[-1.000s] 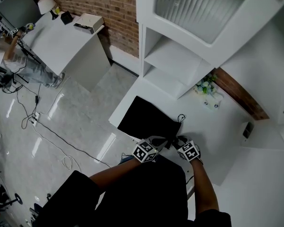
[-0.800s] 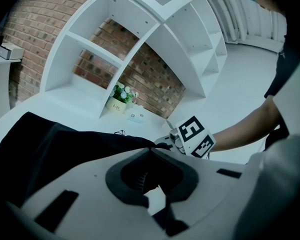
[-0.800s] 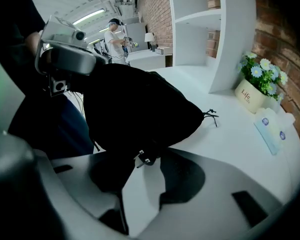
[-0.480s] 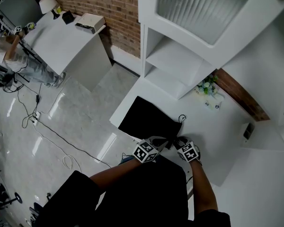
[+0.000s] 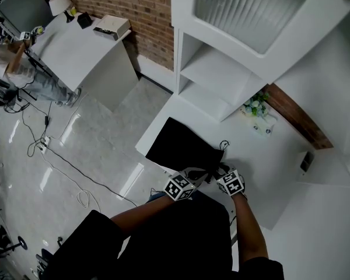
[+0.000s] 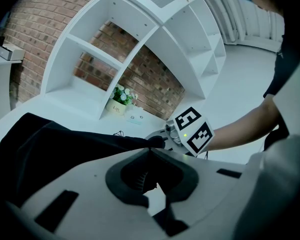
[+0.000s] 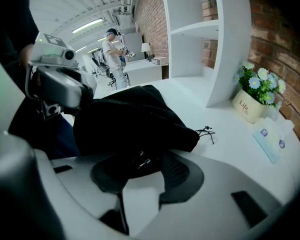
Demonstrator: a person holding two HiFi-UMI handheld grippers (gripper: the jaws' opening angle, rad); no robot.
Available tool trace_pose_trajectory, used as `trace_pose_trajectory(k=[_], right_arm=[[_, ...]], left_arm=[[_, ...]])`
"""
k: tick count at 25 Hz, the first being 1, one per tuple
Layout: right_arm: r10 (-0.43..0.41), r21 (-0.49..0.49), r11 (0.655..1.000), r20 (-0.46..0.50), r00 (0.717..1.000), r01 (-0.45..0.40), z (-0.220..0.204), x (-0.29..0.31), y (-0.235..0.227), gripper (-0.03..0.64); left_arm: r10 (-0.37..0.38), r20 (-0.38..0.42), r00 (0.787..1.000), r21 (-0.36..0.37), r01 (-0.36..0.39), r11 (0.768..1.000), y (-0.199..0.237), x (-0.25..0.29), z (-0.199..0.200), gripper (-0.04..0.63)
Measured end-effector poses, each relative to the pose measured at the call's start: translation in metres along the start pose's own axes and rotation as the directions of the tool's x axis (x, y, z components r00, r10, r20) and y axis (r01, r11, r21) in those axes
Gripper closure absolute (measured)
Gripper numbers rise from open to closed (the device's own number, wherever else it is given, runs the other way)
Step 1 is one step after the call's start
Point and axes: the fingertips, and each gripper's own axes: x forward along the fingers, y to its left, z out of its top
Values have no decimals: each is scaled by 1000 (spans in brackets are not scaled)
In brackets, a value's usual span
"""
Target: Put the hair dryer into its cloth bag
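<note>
You hold the cloth bag (image 5: 181,147), judged soft and limp, by its mouth hem: left tongs (image 6: 151,153) clenched, right tongs (image 7: 142,161) just closed onto it.

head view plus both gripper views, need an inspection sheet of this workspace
surface: white counter
job's things: black cloth bag lies on the counter; hair dryer not seen
clutter: flower pot and packet by the shelf
grippers: left gripper shut on the bag's edge; right gripper jaws have just been closing, bag cloth pinched between them
cables: drawstring on counter; cords on floor
surroundings: shelf unit, brick wall, person at a far desk
</note>
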Motion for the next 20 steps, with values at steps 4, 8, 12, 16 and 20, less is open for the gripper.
trace_pose_trajectory(k=[4, 8, 12, 16, 20], right_arm=[[13, -6, 1000, 21, 1000, -13, 14, 6, 3, 453], [23, -6, 1000, 29, 999, -23, 21, 13, 7, 453], [34, 6, 999, 39, 999, -34, 28, 23, 10, 453], [44, 0, 999, 14, 999, -44, 24, 33, 15, 453], [32, 14, 999, 26, 999, -32, 20, 37, 14, 453]], left_arm=[[-2, 5, 1000, -2, 2, 1000, -1, -1, 1, 572], [-5, 15, 1000, -2, 5, 1000, -1, -3, 3, 572], [0, 16, 1000, -8, 0, 1000, 1, -5, 3, 572], [4, 18, 1000, -18, -4, 1000, 3, -6, 3, 572], [13, 23, 1000, -28, -13, 1000, 6, -8, 3, 572]])
